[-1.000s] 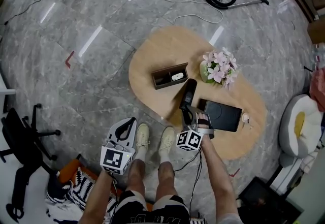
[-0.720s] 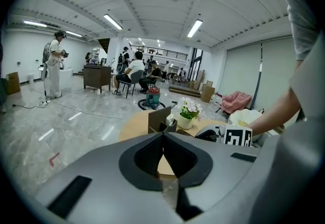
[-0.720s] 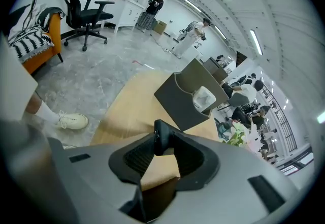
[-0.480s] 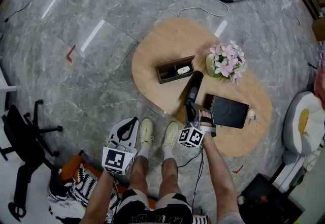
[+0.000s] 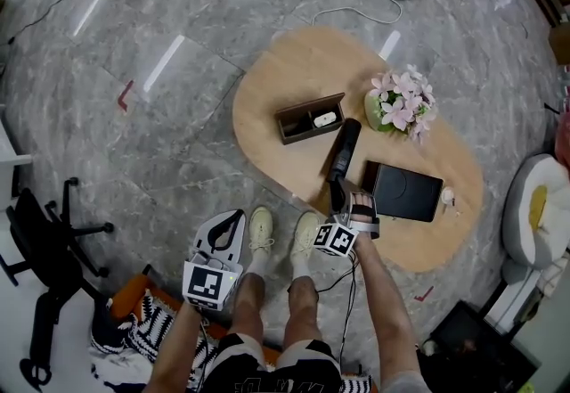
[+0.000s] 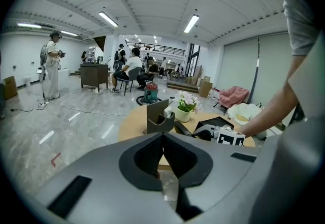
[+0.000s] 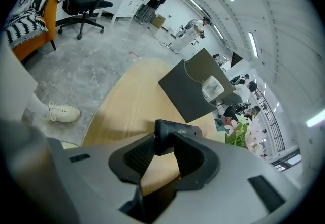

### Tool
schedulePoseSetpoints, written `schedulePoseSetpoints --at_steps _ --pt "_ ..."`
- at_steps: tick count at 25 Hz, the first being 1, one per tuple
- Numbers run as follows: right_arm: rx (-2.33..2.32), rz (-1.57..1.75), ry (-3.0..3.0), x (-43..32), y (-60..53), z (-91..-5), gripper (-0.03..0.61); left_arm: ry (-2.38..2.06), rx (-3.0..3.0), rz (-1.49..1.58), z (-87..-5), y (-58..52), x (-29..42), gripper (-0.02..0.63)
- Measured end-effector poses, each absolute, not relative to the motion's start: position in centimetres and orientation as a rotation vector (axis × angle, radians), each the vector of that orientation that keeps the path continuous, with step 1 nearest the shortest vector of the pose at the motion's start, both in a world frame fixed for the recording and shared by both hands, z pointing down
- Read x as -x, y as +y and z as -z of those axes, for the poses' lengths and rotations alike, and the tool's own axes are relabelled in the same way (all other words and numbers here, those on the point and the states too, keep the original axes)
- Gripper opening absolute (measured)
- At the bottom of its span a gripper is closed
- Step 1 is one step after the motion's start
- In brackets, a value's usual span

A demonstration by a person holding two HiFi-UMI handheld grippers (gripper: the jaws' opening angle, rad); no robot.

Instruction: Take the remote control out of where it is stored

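The remote control [image 5: 344,147] is a long, slim matte-black bar. The right hand-held gripper [image 7: 163,142] is clamped on its near end, with the rest poking out ahead over the pale oval wood table [image 5: 285,70]. Just beyond its tip is a dark boxy holder [image 5: 292,126]. The left hand-held gripper [image 6: 162,139] is pinched closed on nothing.

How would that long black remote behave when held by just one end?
The remote looks rigid: it sticks straight out from the right gripper without sagging. Gripped only at one end, it may pivot in the jaws. Its smooth dark casing could slip; being flat-sided, it probably won't roll on the table.
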State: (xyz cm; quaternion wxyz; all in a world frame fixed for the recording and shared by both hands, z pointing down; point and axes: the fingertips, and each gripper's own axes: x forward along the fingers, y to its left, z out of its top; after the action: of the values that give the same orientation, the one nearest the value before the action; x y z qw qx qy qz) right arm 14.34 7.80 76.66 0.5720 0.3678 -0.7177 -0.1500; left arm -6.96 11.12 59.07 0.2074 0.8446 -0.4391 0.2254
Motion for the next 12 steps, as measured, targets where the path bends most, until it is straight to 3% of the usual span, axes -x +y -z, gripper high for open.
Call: schedulePoseSetpoints --at_steps 12 --pt "-0.860 0.342 -1.665 -14.44 7.82 -77.67 0.118 -1.211 -2.330 -0.628 -59.75 11.89 7.25 0.008"
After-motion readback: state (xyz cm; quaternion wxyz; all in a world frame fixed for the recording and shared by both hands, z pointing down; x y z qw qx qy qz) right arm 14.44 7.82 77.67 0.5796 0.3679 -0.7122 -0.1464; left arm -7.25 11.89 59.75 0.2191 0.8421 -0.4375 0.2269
